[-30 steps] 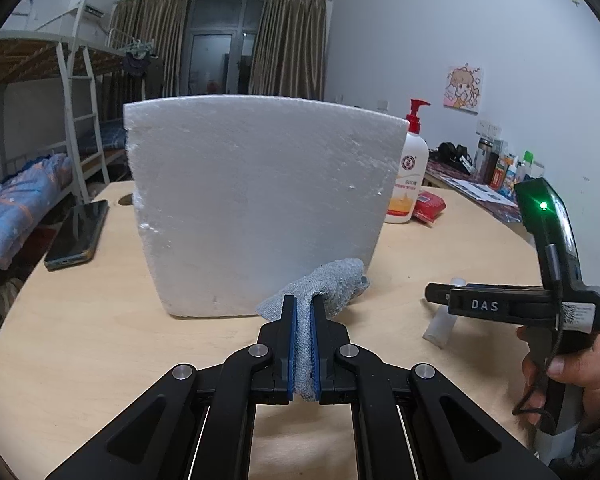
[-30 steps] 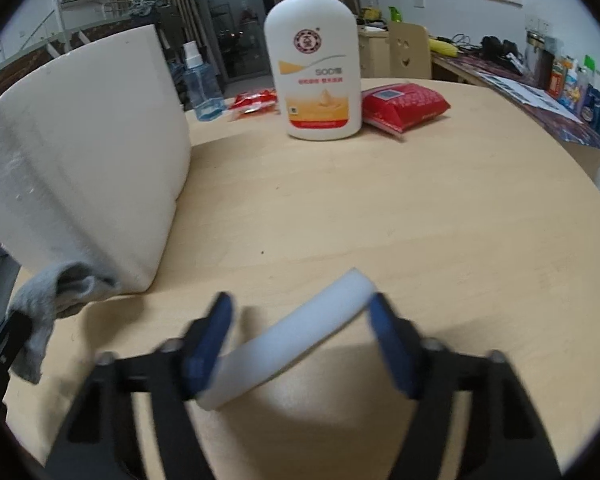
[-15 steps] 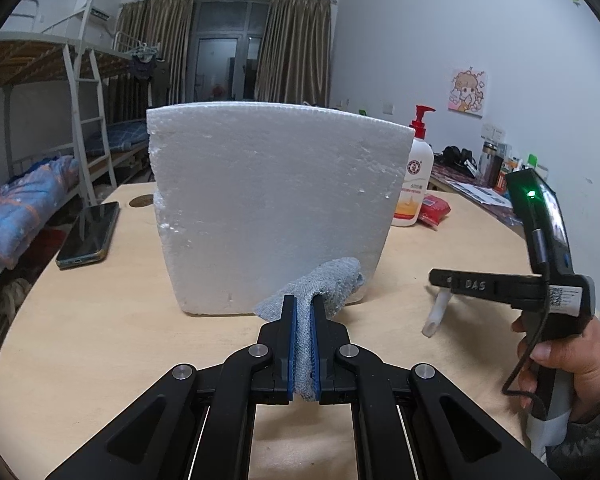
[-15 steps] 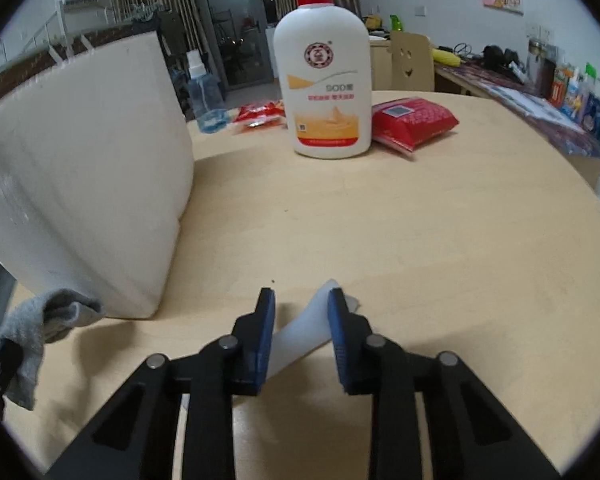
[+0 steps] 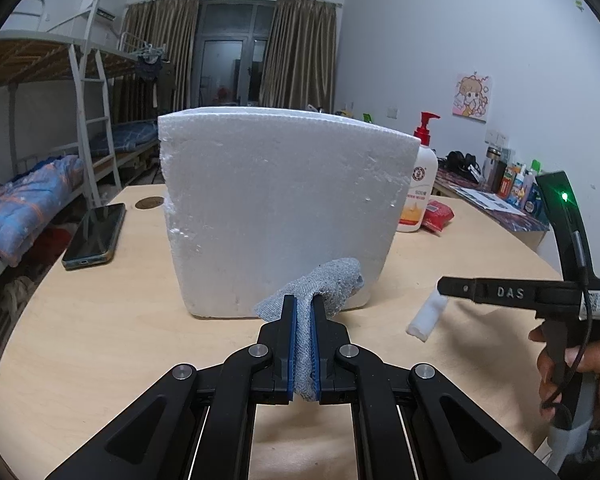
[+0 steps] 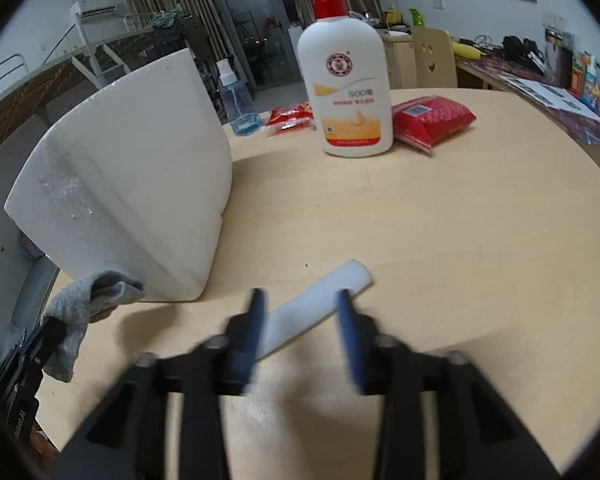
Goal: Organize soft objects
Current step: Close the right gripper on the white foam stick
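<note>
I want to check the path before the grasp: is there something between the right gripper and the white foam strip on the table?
Nothing visible. The white foam strip lies on the table between the opening jaws of the right gripper, whose pads do not press it. The foam box stands off to the side.

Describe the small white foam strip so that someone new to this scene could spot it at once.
Find the big white foam block on the round wooden table. On bare wood to its right, between the opening right gripper fingers, lies the foam strip: flat, smooth and slim.
</note>
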Tool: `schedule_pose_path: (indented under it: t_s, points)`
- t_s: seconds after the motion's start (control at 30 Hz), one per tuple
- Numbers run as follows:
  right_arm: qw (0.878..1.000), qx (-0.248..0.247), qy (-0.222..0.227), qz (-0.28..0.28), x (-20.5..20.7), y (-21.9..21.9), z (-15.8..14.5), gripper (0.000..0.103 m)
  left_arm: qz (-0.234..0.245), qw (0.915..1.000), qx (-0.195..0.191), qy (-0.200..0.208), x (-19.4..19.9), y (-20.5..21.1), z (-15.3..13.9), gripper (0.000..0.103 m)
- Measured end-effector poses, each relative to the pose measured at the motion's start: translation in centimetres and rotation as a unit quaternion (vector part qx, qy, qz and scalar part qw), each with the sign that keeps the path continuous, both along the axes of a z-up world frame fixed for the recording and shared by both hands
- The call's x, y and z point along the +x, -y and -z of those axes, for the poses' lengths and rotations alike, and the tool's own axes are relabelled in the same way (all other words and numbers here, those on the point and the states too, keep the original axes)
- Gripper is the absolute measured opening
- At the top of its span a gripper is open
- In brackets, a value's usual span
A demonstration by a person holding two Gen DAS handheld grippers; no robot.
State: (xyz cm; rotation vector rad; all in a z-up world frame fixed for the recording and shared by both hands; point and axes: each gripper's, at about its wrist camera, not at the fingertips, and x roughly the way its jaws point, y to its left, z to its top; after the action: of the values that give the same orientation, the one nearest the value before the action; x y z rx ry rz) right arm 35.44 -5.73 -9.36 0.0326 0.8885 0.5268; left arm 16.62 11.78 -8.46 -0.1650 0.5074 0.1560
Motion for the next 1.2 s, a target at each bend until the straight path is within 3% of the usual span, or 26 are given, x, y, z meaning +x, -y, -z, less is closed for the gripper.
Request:
schedule_pose_path:
  t_s: [0.47, 0.57, 0.7, 0.73, 0.93, 1.2]
  points:
    - [0.998, -0.04, -0.043, 0.038, 1.8, -2.6, 1.2, 0.061, -0.009, 0.9999, -0.003, 0.01, -0.5, -0.7, -0.3, 0.006]
    - [0.997, -0.056, -0.026, 0.038, 1.9, -3.6, 1.4, 0.061, -0.009, 0.9998, -0.005, 0.014, -0.6, -0.8, -0.4, 0.006]
    - [0.998, -0.05, -0.001, 0.039, 2.3, -3.4, 1.3, 0.024, -0.011, 0.9997, -0.004, 0.02, -0.9, -0.8, -0.6, 0.006]
    - [0.998, -0.047, 0.001, 0.032, 2.4, -3.3, 1.3, 0.02, -0.011, 0.9997, -0.003, 0.02, -1.0, -0.8, -0.6, 0.006]
    - [0.999, -0.041, 0.03, -0.003, 2.0, -3.2, 0.3, 0.012, -0.014, 0.9997, 0.001, 0.022, -1.4, -0.8, -0.8, 0.006]
    - [0.998, -0.028, 0.063, -0.017, 1.2, -1.6, -2.8, 0.012, -0.016, 0.9995, 0.005, 0.026, -1.6, -0.5, -1.2, 0.006]
